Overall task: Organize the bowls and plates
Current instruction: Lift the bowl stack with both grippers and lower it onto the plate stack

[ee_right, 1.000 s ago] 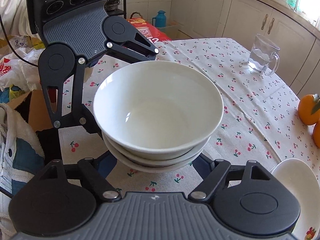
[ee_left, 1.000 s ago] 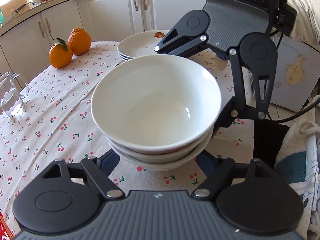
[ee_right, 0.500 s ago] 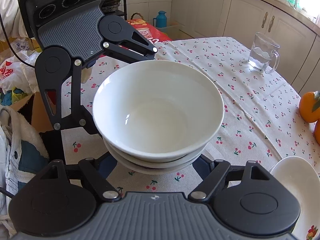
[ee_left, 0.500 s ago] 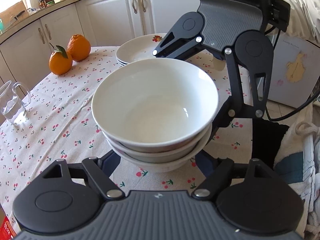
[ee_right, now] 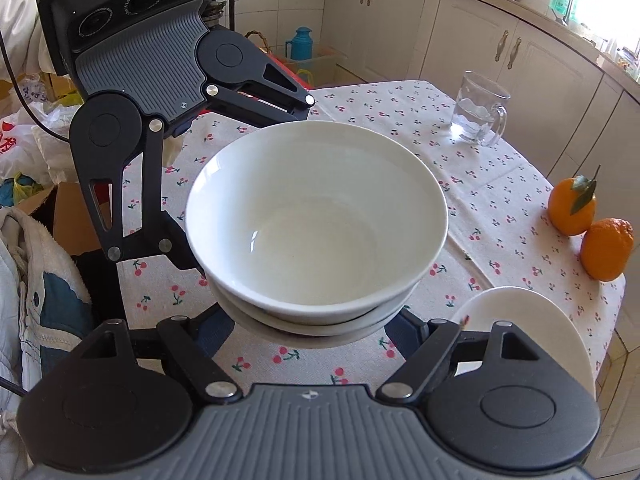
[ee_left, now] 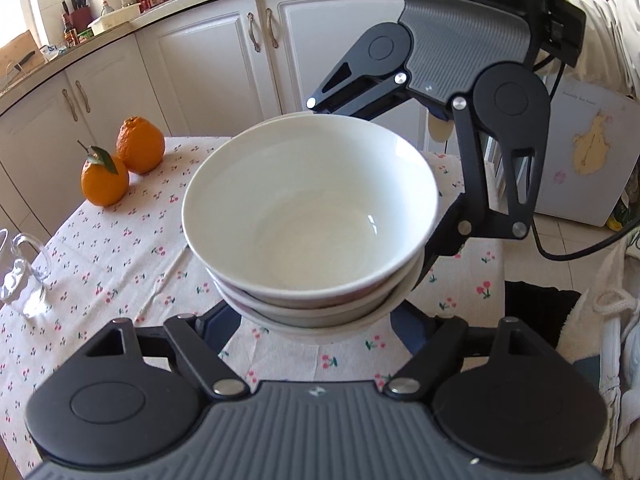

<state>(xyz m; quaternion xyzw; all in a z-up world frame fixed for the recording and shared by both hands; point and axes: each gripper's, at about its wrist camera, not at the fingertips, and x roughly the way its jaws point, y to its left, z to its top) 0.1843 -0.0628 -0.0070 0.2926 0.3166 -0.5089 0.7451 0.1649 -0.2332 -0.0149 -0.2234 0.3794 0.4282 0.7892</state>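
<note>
A stack of three nested white bowls (ee_left: 310, 220) is held in the air above the cherry-print tablecloth, squeezed between my two grippers from opposite sides. My left gripper (ee_left: 316, 320) is open wide with its fingers cradling the near underside of the stack; it also shows in the right wrist view (ee_right: 224, 184). My right gripper (ee_right: 316, 320) is open wide the same way on the far side and shows in the left wrist view (ee_left: 400, 184). The same stack shows in the right wrist view (ee_right: 316, 220). A stack of white plates (ee_right: 532, 320) lies on the table at the lower right.
Two oranges (ee_left: 122, 164) sit near the table's far edge, also in the right wrist view (ee_right: 588, 224). A glass mug of water (ee_right: 478, 114) stands on the table. White kitchen cabinets (ee_left: 208, 72) lie beyond. Clothes and bags (ee_right: 24, 152) are by the table's side.
Both grippers have lifted the bowl stack higher off the table and carried it toward the plates, which are now hidden behind the bowls in the left wrist view.
</note>
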